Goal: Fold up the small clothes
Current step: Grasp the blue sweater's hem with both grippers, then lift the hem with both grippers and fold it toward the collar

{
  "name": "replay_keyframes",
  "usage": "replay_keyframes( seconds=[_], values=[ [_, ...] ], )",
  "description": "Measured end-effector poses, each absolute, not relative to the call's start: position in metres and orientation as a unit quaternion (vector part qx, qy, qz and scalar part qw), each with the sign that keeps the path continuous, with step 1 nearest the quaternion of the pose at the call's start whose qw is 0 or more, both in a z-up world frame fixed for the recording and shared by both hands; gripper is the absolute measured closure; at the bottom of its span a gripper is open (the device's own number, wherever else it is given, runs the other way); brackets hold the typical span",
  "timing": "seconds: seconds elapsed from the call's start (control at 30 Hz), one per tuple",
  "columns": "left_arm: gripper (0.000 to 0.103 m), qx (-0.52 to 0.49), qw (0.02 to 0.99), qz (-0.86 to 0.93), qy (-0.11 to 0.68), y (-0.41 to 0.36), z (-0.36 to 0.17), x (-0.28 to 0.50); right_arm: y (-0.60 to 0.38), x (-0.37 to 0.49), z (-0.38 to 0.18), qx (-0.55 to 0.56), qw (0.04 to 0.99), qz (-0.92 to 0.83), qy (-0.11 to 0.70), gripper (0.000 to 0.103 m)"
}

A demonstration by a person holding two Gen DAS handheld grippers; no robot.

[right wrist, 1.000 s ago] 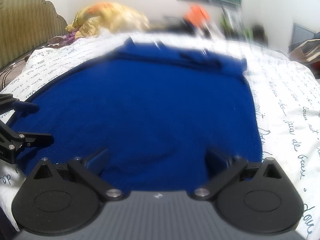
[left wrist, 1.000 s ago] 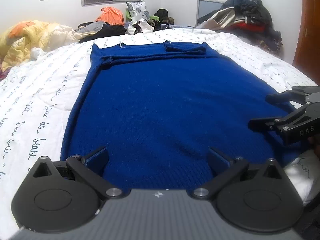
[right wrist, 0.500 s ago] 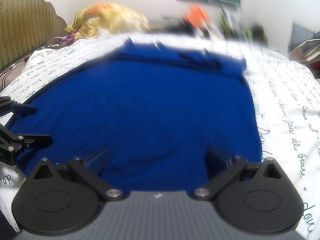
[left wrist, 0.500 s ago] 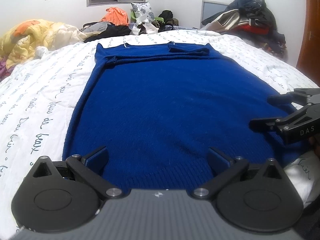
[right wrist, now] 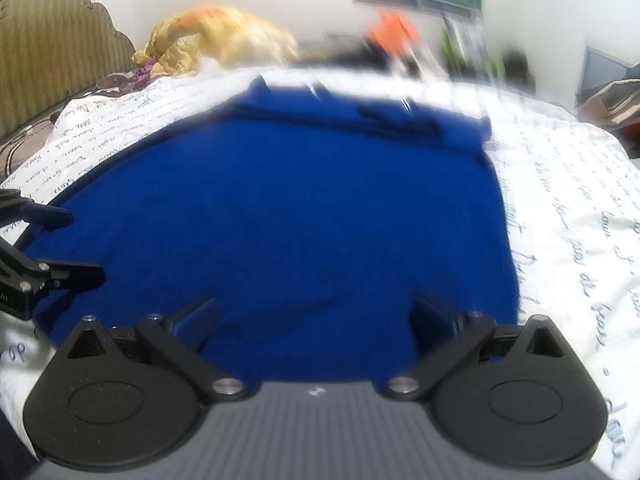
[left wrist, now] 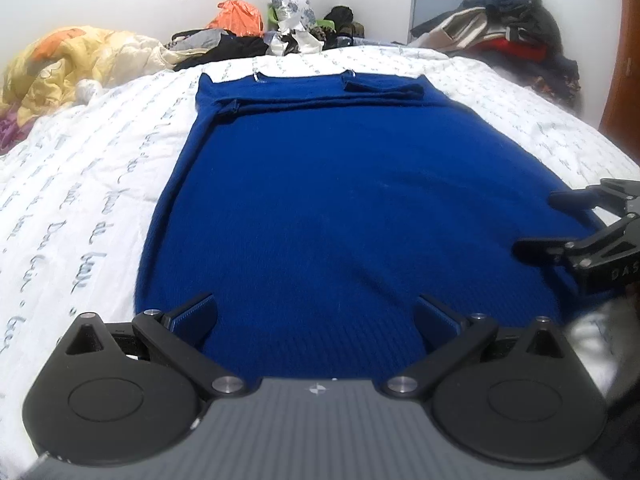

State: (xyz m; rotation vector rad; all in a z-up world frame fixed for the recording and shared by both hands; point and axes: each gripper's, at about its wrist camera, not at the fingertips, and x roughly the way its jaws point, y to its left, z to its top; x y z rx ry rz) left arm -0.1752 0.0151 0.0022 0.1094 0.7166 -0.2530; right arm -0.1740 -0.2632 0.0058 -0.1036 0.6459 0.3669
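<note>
A blue sweater (left wrist: 320, 208) lies flat across the middle of the bed (left wrist: 80, 184), sleeves folded across its far end, hem at the near edge. The left gripper (left wrist: 314, 312) and right gripper (right wrist: 314, 312) hover over the hem, both spread wide, holding nothing.

Over the last second the left tool (left wrist: 314, 314) has tipped or drawn back a little: in its view the sweater (left wrist: 340, 200) sits slightly lower, with its far folded edge further down the picture, and more of the wall and the picture above the bed (left wrist: 80, 184) shows. The right tool (left wrist: 532, 224), seen at the right edge of that view, lies a touch lower than before. In the right wrist view the left tool (right wrist: 76, 242) at the left edge has shifted slightly down, and the sweater's outline has barely moved.
</note>
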Motion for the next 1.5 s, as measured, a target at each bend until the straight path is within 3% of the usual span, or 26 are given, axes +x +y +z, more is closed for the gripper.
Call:
replay_keyframes(
  seconds=[0.3,0.47,0.6,0.73,0.83,1.03,1.13,1.2,1.23,1.27,1.3,1.33,1.37,1.4,1.43,1.5],
  values=[
    [0.0,0.047,0.924,-0.106,0.365,0.041,0.008,-0.201,-0.291,-0.223,0.002,-0.045,0.932,0.181,0.309,0.0],
    [0.0,-0.037,0.909,-0.082,0.407,0.075,0.017,-0.19,-0.297,-0.21,0.023,-0.054,0.91,0.164,0.378,0.0],
    [0.0,-0.197,0.875,-0.113,0.428,0.114,0.022,-0.175,-0.345,-0.191,0.034,0.1,0.889,0.133,0.427,0.0],
    [0.0,-0.38,0.78,-0.192,0.46,0.143,0.005,-0.148,-0.383,-0.165,0.026,0.292,0.821,0.175,0.457,0.0],
    [0.002,-0.408,0.756,-0.202,0.471,0.154,0.001,-0.139,-0.393,-0.145,0.015,0.385,0.753,0.209,0.491,0.0],
    [0.012,-0.371,0.758,-0.219,0.49,0.155,0.004,-0.141,-0.382,-0.139,0.019,0.355,0.741,0.227,0.523,0.001],
    [0.03,-0.325,0.776,-0.21,0.498,0.151,0.012,-0.144,-0.375,-0.138,0.026,0.317,0.752,0.224,0.532,0.009],
    [0.038,-0.304,0.782,-0.207,0.503,0.15,0.015,-0.141,-0.373,-0.136,0.028,0.289,0.76,0.22,0.539,0.026],
    [0.045,-0.298,0.783,-0.206,0.505,0.15,0.015,-0.141,-0.374,-0.136,0.027,0.283,0.762,0.218,0.541,0.029],
    [0.054,-0.291,0.786,-0.202,0.507,0.15,0.015,-0.14,-0.374,-0.136,0.026,0.278,0.763,0.213,0.544,0.043],
    [0.06,-0.283,0.789,-0.196,0.51,0.149,0.015,-0.138,-0.375,-0.139,0.023,0.267,0.766,0.205,0.547,0.069],
    [0.074,-0.272,0.791,-0.191,0.513,0.148,0.015,-0.137,-0.377,-0.141,0.022,0.26,0.768,0.2,0.549,0.078],
    [0.098,-0.262,0.79,-0.187,0.521,0.147,0.014,-0.136,-0.379,-0.142,0.02,0.267,0.767,0.203,0.548,0.081],
    [0.098,-0.255,0.789,-0.183,0.528,0.147,0.012,-0.134,-0.381,-0.143,0.017,0.267,0.766,0.201,0.549,0.092],
    [0.099,-0.261,0.788,-0.185,0.527,0.149,0.013,-0.134,-0.384,-0.145,0.015,0.269,0.767,0.2,0.547,0.096],
    [0.099,-0.263,0.788,-0.191,0.523,0.15,0.015,-0.132,-0.387,-0.147,0.013,0.282,0.767,0.199,0.541,0.096]
  ],
)
